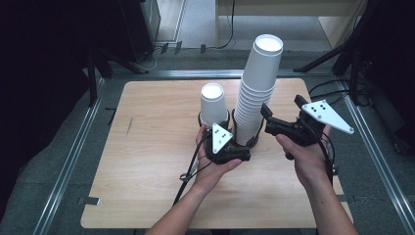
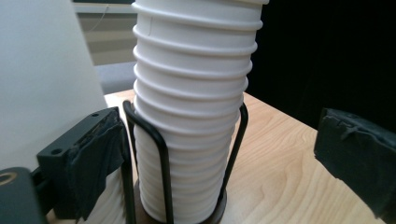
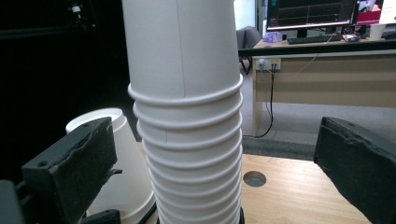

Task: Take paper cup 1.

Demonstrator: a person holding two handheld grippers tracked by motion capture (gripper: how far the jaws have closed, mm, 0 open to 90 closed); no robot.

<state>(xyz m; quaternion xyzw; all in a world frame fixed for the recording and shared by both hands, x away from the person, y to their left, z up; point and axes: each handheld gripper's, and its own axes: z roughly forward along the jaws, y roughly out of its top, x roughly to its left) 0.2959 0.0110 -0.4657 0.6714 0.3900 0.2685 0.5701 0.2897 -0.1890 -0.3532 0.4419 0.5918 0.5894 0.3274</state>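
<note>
Standing wide apart, the jaws of the right gripper point(image 1: 266, 117) and left gripper point(image 1: 221, 121) clamp nothing. Ahead of both, between their jaws, rises the stack of upside-down paper cups point(image 1: 257, 88), long axis upright, seated in a black wire holder point(image 2: 161, 154). A single inverted cup point(image 1: 213, 104) stands beside it. The right gripper view adds a desk point(image 3: 322, 70) behind.
</note>
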